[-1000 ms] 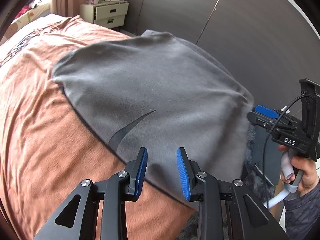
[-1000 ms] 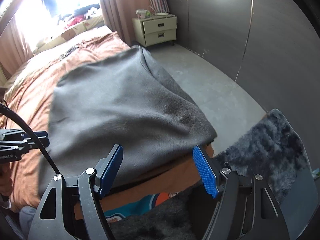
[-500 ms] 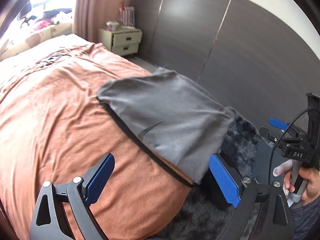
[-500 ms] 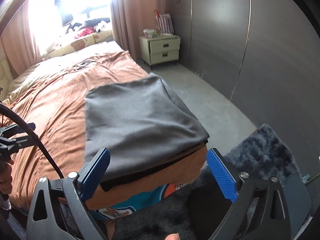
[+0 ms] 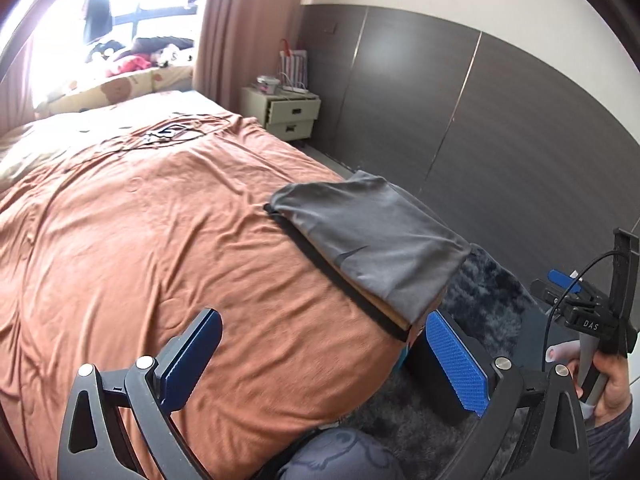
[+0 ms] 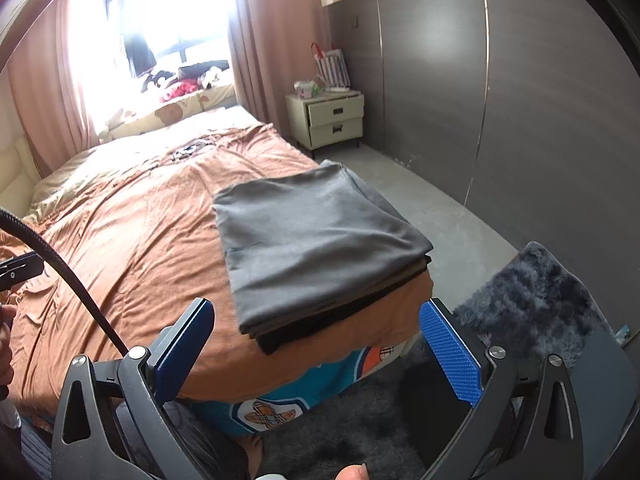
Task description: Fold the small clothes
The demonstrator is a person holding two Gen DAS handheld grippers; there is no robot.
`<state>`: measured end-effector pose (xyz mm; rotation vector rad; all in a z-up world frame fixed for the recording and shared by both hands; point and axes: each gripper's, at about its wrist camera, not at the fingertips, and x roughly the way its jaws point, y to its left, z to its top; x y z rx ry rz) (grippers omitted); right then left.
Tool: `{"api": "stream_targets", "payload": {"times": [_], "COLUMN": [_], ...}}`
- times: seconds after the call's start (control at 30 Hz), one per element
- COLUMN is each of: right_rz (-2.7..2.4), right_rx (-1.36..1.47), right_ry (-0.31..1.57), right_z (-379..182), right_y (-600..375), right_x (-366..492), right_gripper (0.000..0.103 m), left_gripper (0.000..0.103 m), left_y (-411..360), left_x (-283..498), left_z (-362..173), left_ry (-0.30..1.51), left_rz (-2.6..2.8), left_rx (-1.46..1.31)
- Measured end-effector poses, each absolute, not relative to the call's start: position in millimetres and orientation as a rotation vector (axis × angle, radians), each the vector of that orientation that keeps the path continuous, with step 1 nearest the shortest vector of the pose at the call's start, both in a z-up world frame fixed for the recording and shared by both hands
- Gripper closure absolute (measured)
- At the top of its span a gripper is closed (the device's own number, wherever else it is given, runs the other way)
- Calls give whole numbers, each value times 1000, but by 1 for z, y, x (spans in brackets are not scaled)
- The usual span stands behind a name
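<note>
**Both grippers wide open and empty; folded stack at bed corner**

Left gripper [image 5: 320, 360]: jaws are spread wide, blue pads facing each other, nothing held between them. It is held above the near edge of the bed, well apart from the clothes.

Right gripper [image 6: 316, 354]: jaws are likewise spread fully, nothing gripped. It is held off the foot of the bed, above the dark shaggy rug [image 6: 532, 292]. In the left wrist view the right gripper is seen from the side at the far right, grasped by a hand [image 5: 608, 384]; a black cable runs from it.

A grey folded garment [image 6: 316, 240] is seen lying flat on top of a small stack at the near right corner of the bed. A dark curved mark shows on its top face in the left wrist view. Darker folded layers [image 6: 340, 316] are visible beneath it, their edges showing at the front of the stack.

The stack rests on a rust-orange bedspread [image 5: 160, 240], which is wrinkled. A teal patterned sheet [image 6: 280, 396] is exposed below the bedspread edge.

Further out: a cream two-drawer nightstand [image 6: 330, 120], pink curtains [image 6: 260, 40] and a dark panelled wall [image 6: 520, 100] are noted.
</note>
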<state>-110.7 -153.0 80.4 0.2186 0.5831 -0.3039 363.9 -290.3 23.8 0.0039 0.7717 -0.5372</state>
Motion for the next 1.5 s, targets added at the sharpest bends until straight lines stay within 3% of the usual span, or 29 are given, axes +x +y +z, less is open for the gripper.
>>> {"api": "stream_targets", "payload": {"times": [0.8, 1.5], "right_rz": [-181, -53], "right_rx": [229, 188], "right_ry": [466, 437], "right_z": [88, 62], "right_y": [-30, 18], "right_x": [-210, -234], "right_gripper": [0, 0], "left_gripper": [0, 0], "left_y": [-151, -29], "left_x": [204, 114], "left_z": [45, 16], "left_ry": [619, 549], "left_rz": [-446, -231], "left_rx": [35, -63]}}
